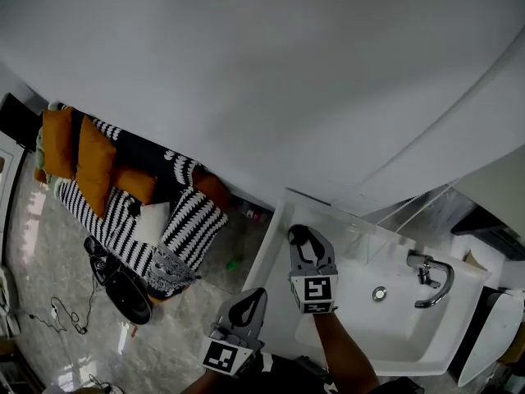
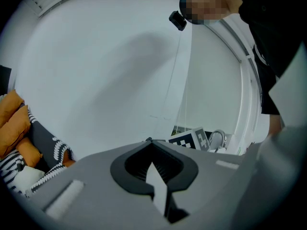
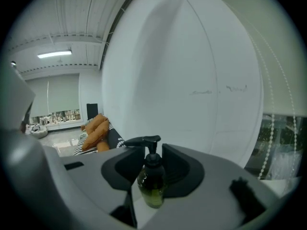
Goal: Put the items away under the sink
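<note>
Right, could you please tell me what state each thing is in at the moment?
right gripper, shut on the soap bottle
soap bottle, upright on the sink ledge, pump cap on
left gripper, shut, nothing between its jaws
faucet, off, no water visible

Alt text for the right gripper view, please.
The right gripper has a pump bottle of olive-green liquid between its jaws; they flank it closely, but whether they press on it cannot be told. Behind is a white wall, with orange cushions at far left.
</note>
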The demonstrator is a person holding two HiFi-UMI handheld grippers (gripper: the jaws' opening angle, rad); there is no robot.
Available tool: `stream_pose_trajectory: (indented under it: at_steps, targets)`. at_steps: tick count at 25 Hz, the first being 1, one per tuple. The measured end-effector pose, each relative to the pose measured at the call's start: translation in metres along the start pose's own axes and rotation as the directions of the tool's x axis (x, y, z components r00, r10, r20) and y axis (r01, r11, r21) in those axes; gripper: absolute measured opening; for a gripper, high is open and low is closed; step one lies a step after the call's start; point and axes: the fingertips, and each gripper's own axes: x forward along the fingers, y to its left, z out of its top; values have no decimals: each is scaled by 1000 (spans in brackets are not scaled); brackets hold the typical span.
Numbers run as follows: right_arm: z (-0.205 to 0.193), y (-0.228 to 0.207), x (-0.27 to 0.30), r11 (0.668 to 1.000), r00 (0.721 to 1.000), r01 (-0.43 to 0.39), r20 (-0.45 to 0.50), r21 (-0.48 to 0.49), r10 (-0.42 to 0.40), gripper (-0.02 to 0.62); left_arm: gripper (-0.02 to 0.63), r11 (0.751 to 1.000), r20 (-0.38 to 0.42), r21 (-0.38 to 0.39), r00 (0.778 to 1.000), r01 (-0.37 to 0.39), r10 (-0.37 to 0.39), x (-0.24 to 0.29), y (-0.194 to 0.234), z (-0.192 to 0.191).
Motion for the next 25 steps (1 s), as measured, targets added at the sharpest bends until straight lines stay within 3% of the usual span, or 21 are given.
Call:
stream_pose_trajectory:
  at_steps: [8, 16, 21, 25]
  targets:
    - [2, 1, 0, 1000, 1000, 21, 7, -18, -21, 109, 8, 1000, 12, 1, 1000, -6, 6, -3, 3, 5]
    - [1, 1, -2, 998, 999, 41, 22, -36, -41, 92, 8, 999, -51, -26, 999, -19, 17, -9, 4, -7]
    - [1, -2, -4, 999, 999, 38, 33, -23, -37, 89, 8, 1000, 11, 4, 1000, -21, 21, -11, 7, 1]
    - [0, -5, -7, 999, 999, 37, 39, -3, -37, 87, 8, 999, -48, -25, 999, -23, 22, -16, 2, -9]
